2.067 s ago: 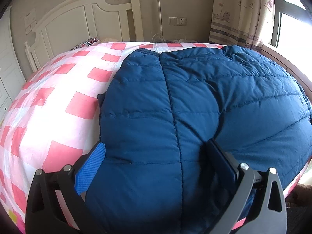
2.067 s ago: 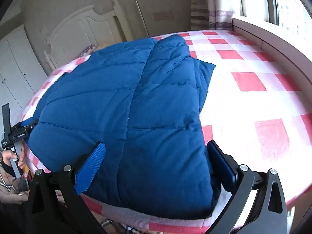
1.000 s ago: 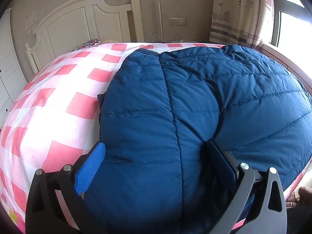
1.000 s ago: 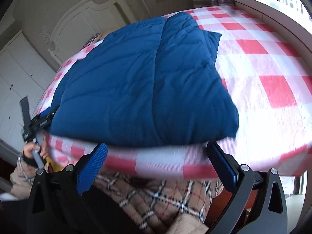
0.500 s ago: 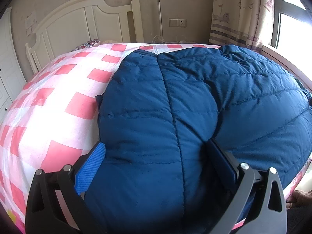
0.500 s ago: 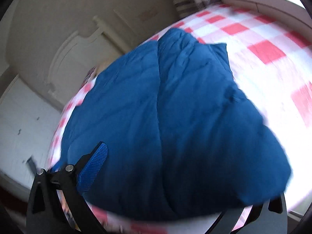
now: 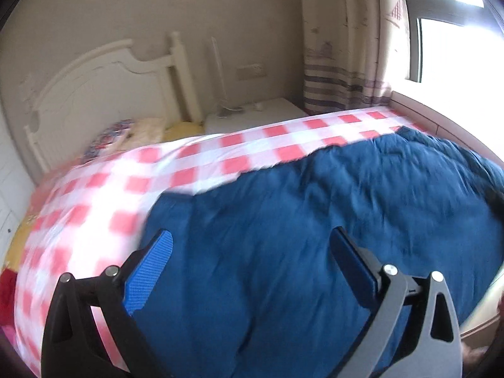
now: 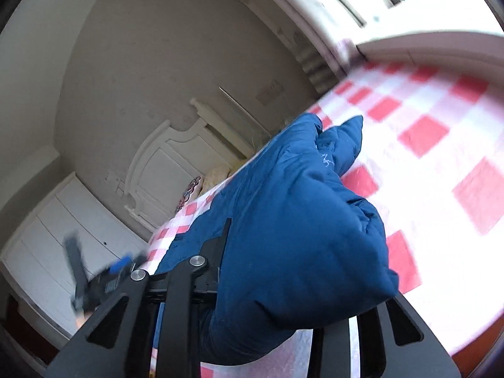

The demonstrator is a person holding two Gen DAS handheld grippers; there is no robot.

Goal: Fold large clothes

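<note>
free: open checked bed (image 7: 201,170) left of and beyond the left hand-held gripper (image 7: 252,271) | blocked: blue jacket (image 7: 315,220) bulks between its fingers and to its right | far: headboard (image 7: 104,85) and curtain (image 7: 340,63) close the far side

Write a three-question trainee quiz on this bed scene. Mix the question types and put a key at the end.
1. True or false: the right gripper is clamped on a bunched corner of the blue puffer jacket.
2. Multiple choice: the bed cover under the jacket is A) plain grey, B) red and white checks, C) green stripes.
3. Short answer: do the pads of the left gripper press on the jacket?

Key
1. True; its jaws have just been closing, with jacket fabric between them.
2. B.
3. No; the jaws stand wide apart, with the jacket lying beyond them.
</note>
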